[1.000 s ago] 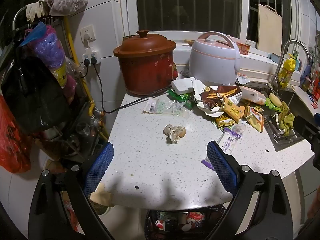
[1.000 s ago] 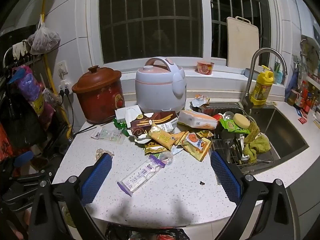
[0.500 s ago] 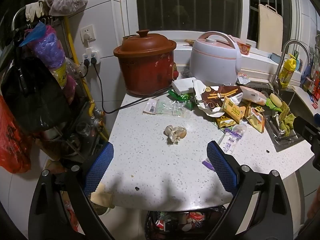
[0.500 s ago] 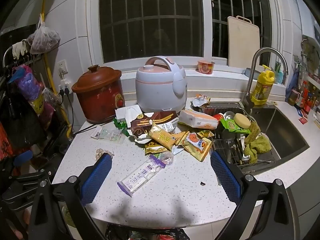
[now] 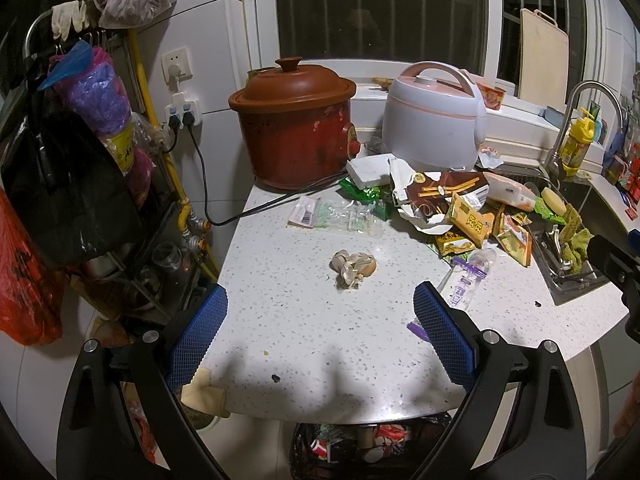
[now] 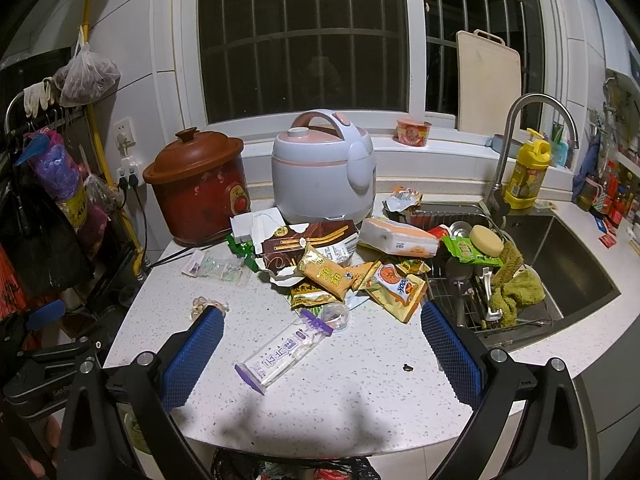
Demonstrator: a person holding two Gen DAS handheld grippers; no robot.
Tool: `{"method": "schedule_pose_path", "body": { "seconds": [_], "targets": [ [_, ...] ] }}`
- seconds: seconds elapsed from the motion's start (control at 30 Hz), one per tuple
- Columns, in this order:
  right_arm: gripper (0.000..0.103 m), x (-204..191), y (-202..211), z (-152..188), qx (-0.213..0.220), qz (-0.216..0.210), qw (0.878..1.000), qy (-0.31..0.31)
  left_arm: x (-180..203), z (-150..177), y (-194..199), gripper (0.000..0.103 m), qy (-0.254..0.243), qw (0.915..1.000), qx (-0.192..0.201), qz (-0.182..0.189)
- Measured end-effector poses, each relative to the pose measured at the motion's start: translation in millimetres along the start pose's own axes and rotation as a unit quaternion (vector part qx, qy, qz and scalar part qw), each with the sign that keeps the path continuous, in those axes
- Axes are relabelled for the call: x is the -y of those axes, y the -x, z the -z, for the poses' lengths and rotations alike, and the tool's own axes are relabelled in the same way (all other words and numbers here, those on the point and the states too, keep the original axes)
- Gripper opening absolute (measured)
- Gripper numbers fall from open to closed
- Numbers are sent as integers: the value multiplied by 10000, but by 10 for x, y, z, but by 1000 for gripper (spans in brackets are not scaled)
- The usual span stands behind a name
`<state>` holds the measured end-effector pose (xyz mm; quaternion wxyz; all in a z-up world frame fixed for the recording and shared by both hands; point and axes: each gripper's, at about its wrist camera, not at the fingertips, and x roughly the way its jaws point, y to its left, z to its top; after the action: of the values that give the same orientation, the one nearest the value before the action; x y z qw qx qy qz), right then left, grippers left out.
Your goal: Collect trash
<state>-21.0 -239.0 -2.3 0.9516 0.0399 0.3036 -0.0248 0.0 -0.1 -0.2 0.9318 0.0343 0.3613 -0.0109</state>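
A heap of snack wrappers (image 6: 340, 268) (image 5: 460, 208) lies on the white speckled counter in front of the rice cooker. A clear wrapper with purple ends (image 6: 286, 350) (image 5: 466, 282) lies nearer the front edge, between my right gripper's fingers in that view. Garlic skins (image 5: 354, 266) (image 6: 206, 305) sit mid-counter, ahead of my left gripper. A clear plastic bag (image 5: 340, 216) lies near the red pot. My left gripper (image 5: 320, 332) and right gripper (image 6: 320, 350) both hover open and empty above the counter's front edge. A black-lined bin of trash (image 5: 360, 446) stands below the edge.
A red clay cooker (image 5: 294, 120) and white rice cooker (image 5: 434, 116) stand at the back, the cooker's black cord (image 5: 248, 212) crossing the counter. A sink (image 6: 560, 268) with dish rack, sponge and green cloth is at right. Hanging bags (image 5: 60, 184) crowd the left.
Both grippers have drifted very slightly; nothing on the counter has moved and nothing has been taken hold of.
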Motion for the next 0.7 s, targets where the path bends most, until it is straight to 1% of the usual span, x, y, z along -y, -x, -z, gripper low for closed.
{"method": "schedule_pose_path", "body": {
  "seconds": [0.7],
  "targets": [
    [98,-6,-10,22,-20,-19,10000,-4,-5,-2,-4,92,16,10000,-16,12]
  ]
}}
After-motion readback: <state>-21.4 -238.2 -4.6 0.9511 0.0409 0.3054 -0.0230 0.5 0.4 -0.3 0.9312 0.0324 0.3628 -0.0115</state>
